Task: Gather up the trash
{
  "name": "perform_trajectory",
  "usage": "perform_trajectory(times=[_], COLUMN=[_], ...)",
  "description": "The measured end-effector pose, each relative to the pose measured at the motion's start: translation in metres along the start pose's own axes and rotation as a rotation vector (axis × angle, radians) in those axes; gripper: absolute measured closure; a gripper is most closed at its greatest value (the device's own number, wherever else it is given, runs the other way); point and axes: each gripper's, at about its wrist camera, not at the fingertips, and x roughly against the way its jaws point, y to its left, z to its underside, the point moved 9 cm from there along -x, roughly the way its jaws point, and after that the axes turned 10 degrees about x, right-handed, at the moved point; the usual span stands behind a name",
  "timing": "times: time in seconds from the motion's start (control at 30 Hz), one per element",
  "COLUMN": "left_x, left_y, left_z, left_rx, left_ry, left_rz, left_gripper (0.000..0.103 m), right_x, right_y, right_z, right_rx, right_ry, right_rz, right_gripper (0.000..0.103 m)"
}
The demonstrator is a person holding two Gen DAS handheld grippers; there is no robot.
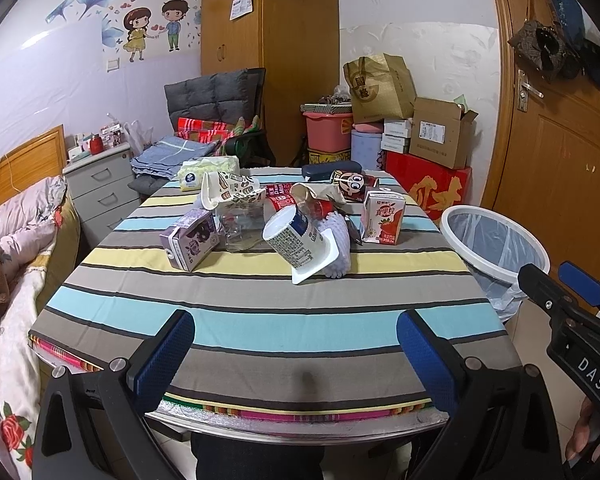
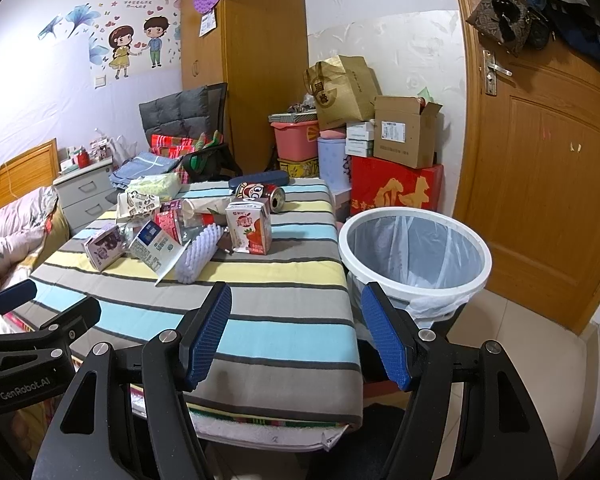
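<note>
Trash lies heaped mid-table on the striped cloth (image 1: 260, 312): a white yogurt cup (image 1: 300, 240) on its side, a purple carton (image 1: 190, 240), a red strawberry carton (image 1: 382, 218), a patterned paper cup (image 1: 228, 192), a red cartoon can (image 1: 354, 182), a white foam sleeve (image 2: 200, 254). The white bin (image 2: 414, 252) with a clear liner stands at the table's right side. My left gripper (image 1: 296, 344) hangs open over the near table edge, nothing between its fingers. My right gripper (image 2: 296, 332) is open too, above the table's near right corner, beside the bin.
A bed (image 1: 16, 240) runs along the table's left. A grey drawer unit (image 1: 100, 196), a chair with folded cloth (image 1: 212, 120), and stacked boxes and tubs (image 1: 420, 148) stand behind. A wooden door (image 2: 540, 160) is at the right. A tissue pack (image 1: 208, 170) and dark case (image 1: 332, 170) lie at the table's far end.
</note>
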Motion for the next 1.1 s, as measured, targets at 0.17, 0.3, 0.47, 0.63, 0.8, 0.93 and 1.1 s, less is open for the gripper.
perform_trajectory(times=[0.17,0.3,0.47,0.63,0.8,0.93,1.1], left_x=[0.0,0.0,0.0,-0.001,-0.007,-0.017,-0.041], left_y=[0.0,0.001,-0.001,0.0,0.0,0.01,0.042], left_z=[0.0,0.001,0.001,0.001,-0.002,-0.007,-0.024], left_rx=[0.001,-0.001,-0.001,-0.001,0.003,0.015,0.038], left_ry=[0.0,0.0,0.003,0.006,0.012,0.023,0.03], left_rz=[0.0,-0.002,-0.003,-0.004,-0.001,0.003,-0.04], left_gripper=[0.001,0.001,0.001,0.001,0.001,0.001,0.001], right_x=[0.001,0.001,0.001,0.001,-0.002,-0.016,-0.044], right_y=[-0.001,-0.001,-0.002,-0.001,-0.002,0.001,0.013], right_z=[-0.001,-0.001,-0.001,-0.001,-0.002,-0.005,-0.014], right_rx=[-0.002,-0.001,-0.001,0.0,0.007,0.012,0.015], right_ry=[-0.003,-0.003,-0.004,0.0,0.002,0.011,0.023], right_rz=[0.002,0.003,0.003,0.005,0.006,-0.013,-0.069], right_gripper=[0.034,0.034,0.034,0.034,0.034,0.034,0.034])
